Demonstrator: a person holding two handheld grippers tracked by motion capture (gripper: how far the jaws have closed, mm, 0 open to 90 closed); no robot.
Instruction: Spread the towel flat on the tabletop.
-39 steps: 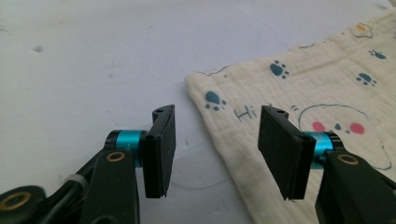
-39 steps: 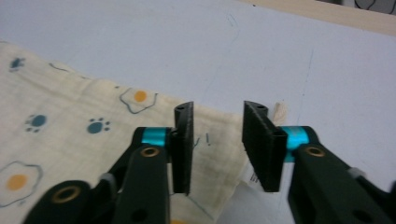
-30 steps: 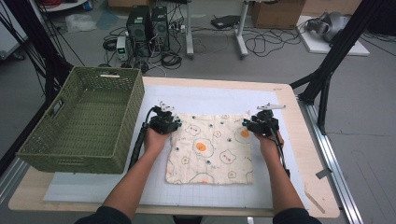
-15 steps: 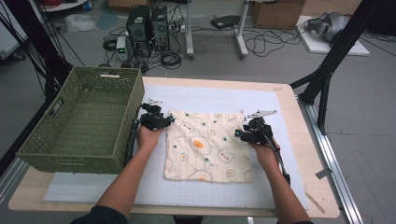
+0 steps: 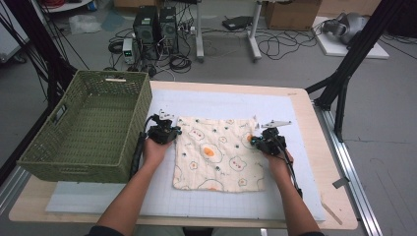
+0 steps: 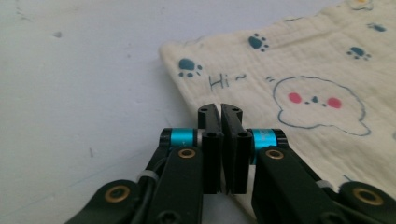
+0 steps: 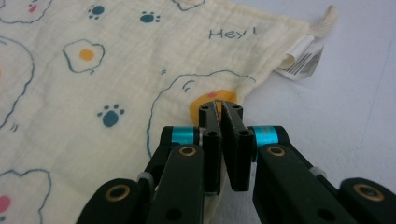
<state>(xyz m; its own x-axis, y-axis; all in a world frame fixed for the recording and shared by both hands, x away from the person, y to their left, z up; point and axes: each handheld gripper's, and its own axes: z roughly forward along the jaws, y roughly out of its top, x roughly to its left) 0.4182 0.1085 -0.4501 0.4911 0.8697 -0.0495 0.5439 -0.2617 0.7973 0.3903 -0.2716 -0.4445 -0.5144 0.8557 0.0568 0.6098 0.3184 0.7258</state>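
1. The printed muslin cloth [image 5: 216, 155] lies spread flat near the middle of the bench [image 5: 339, 206], on a pale gridded mat [image 5: 98, 201] that covers most of the bench top. It is cream, with fried eggs, paw prints and round cartoon faces on it.
2. The cloth's near edge lies free, between the person's two forearms, which come in over the near edge of the bench.
3. The left hand-held gripper [image 5: 169, 132] sits at the cloth's left edge, toward its far left corner. In the left gripper view [image 6: 220, 112] its jaws have just been closing and now stand pressed together, with the cloth's edge pinched between them just below a small "Hi~" print [image 6: 227, 81].
4. The right hand-held gripper [image 5: 256, 140] sits at the cloth's right edge, toward its far right corner. In the right gripper view [image 7: 220, 109] its jaws have also just been closing and are now pinched on the hem, beside an orange yolk print [image 7: 215, 99].
5. Beyond the right hand-held gripper's jaws, at the far right corner of the cloth, a white care label [image 7: 301, 58] and a small hanging loop [image 7: 327, 21] stick out onto the mat.
6. A green woven basket [image 5: 54, 157] stands on the left side of the bench, just beside the left hand, well apart from the cloth's right edge.
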